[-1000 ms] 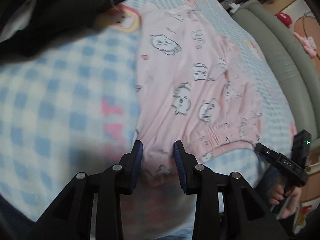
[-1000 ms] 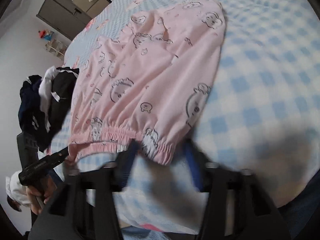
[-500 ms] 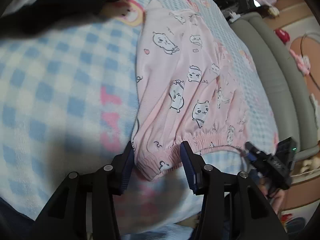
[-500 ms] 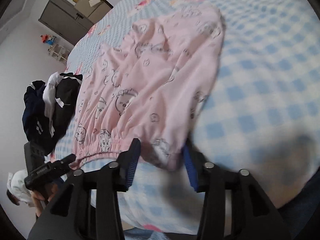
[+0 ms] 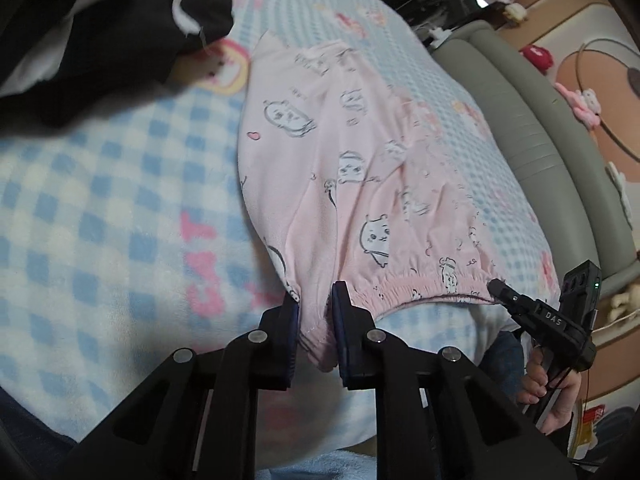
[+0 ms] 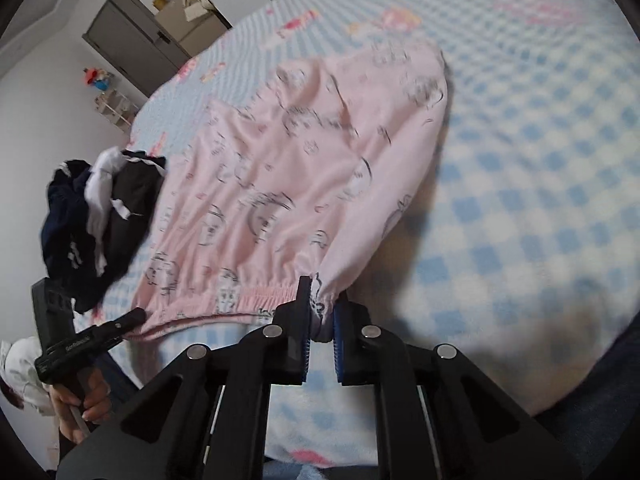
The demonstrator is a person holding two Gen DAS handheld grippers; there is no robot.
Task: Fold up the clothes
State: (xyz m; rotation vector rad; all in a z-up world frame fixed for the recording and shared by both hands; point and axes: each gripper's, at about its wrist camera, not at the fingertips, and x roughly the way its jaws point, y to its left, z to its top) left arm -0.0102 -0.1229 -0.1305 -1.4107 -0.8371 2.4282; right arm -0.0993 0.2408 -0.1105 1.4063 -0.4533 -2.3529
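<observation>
On the bed's checked blanket (image 5: 100,200), pink printed trousers (image 5: 360,168) lie flat, waistband at the near edge. Left gripper (image 5: 314,320) and right gripper (image 6: 322,320) each pinch one waistband corner, jaws narrowed onto the elastic. Risk, as judged: both holds are shallow, so lifting may slip a corner free; the dark clothes pile (image 6: 96,220) just beside could snag the fold.

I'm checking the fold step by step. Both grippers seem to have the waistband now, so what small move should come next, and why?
Probably lift both corners together and carry them toward the far end. The left gripper and right gripper each pinch an elastic-waistband corner of the pink pajama pants, which lie fairly flat on the checked blanket.
</observation>
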